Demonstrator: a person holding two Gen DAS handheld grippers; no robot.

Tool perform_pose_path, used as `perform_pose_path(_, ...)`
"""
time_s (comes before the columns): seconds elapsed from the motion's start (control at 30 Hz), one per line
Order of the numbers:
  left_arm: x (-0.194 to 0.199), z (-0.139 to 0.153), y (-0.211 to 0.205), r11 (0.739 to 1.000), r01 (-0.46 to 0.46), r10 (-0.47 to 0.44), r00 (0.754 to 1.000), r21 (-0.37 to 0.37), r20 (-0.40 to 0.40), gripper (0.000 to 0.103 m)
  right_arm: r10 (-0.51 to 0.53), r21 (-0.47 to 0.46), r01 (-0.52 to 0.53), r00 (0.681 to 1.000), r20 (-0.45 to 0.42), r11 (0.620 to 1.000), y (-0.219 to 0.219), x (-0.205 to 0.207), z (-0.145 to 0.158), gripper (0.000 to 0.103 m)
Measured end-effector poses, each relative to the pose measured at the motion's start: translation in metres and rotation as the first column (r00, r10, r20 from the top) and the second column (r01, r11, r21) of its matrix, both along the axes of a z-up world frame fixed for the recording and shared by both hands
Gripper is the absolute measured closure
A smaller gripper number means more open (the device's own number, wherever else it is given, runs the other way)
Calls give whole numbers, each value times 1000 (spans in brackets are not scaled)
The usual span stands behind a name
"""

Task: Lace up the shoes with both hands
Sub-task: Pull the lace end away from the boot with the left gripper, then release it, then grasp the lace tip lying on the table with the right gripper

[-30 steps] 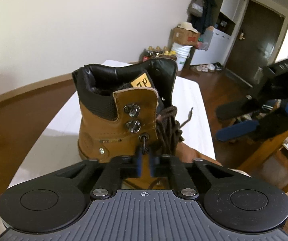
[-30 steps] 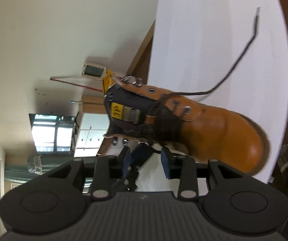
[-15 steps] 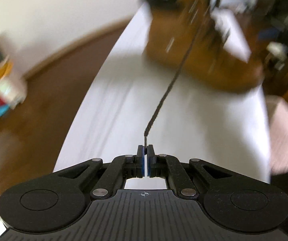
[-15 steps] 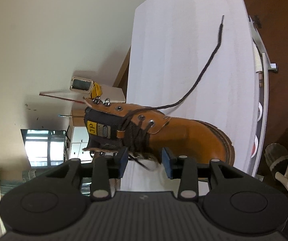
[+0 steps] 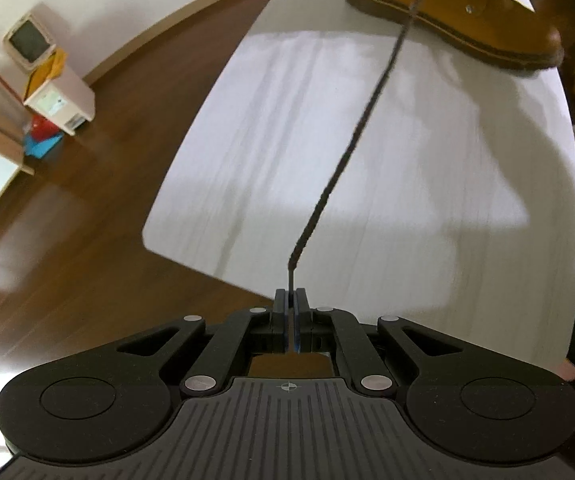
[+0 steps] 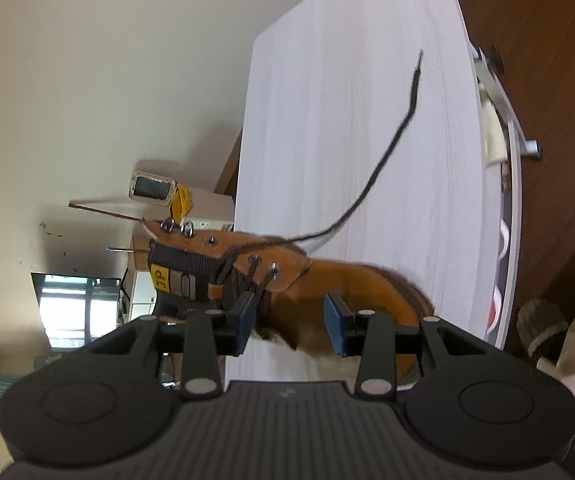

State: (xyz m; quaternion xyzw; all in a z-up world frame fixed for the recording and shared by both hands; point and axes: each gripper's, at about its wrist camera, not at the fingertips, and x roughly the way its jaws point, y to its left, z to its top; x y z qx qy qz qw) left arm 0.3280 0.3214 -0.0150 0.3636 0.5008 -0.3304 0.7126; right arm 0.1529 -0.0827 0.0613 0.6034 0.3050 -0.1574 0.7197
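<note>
The left hand-held gripper (image 5: 289, 300), clenched on the tip of a dark lace (image 5: 361, 126), draws it taut straight ahead to the tan boot (image 5: 451, 4) on the white desk (image 5: 271, 140), while the right hand-held gripper (image 6: 289, 322), jaws just opening and empty, sits nearer the boot's eyelets (image 6: 263, 263).

Boot (image 5: 467, 4) on table (image 5: 271, 128), lace (image 6: 387, 152) alongside

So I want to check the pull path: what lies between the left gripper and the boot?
In the left wrist view, only the taut dark shoelace spans bare white table from the left gripper to the tan boot.
</note>
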Motion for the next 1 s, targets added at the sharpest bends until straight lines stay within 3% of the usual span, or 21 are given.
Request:
perform_pose_path(0.2, -5, 5, 11, 998, -25, 25, 1000, 61, -7, 101, -15, -30, 15, 1000, 7, 999, -13, 3, -2, 59)
perform_pose_path(0.3, -8, 12, 7, 998, -35, 36, 999, 43, -24, 100, -25, -43, 25, 1000, 14, 999, -18, 6, -4, 58)
perform_pose_path(0.4, -6, 16, 4, 998, -48, 49, 998, 34, -26, 93, -30, -64, 30, 999, 14, 998, -23, 9, -7, 58)
perform_pose_path(0.5, -3, 19, 4, 997, -64, 65, 998, 48, -13, 75, -21, -125, 21, 1000, 2, 992, -32, 14, -9, 58)
perform_pose_path(0.57, -1, 24, 3, 996, -78, 79, 997, 51, -2, 73, -14, -175, 11, 1000, -13, 985, -39, 19, -10, 58)
perform_pose_path(0.8, 6, 49, -28, 995, -101, 100, 994, 2, 32, 65, -18, -391, -25, 994, -107, 920, -68, 42, -22, 58)
perform_pose_path(1.0, 9, 63, -72, 995, -55, 57, 998, -81, 31, 53, -60, -483, -57, 973, -224, 874, -95, 64, -43, 58)
